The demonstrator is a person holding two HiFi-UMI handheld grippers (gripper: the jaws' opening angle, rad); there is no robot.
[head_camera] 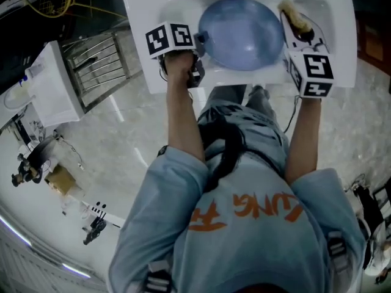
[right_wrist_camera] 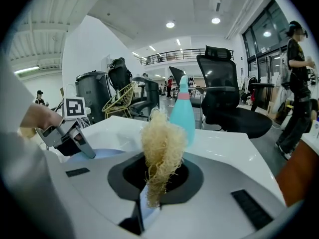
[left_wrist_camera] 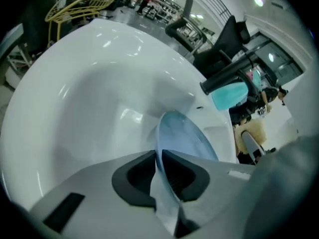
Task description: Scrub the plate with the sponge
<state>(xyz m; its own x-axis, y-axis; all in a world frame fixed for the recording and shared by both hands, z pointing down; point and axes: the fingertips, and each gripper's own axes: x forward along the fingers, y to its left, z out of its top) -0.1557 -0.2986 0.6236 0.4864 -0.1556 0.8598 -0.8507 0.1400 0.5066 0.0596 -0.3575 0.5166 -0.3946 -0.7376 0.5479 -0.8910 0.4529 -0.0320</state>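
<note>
- Pinching the left rim of the round pale-blue plate (head_camera: pixel 241 32) with the left gripper (left_wrist_camera: pixel 158 171), jaws narrow.
- Keeping the plate inside the white ceramic sink (head_camera: pixel 146 17).
- Clamping the pale-yellow fibrous sponge (right_wrist_camera: pixel 160 153) in the right gripper (right_wrist_camera: pixel 154 183), near the plate's far right rim.

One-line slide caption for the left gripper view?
Left gripper grips the rim of the blue plate in the white sink.

light blue t-shirt (head_camera: pixel 177 224) with orange lettering (head_camera: pixel 244 211), black strap (head_camera: pixel 223 154), white cubes (head_camera: pixel 170 39) with black square markers.
</note>
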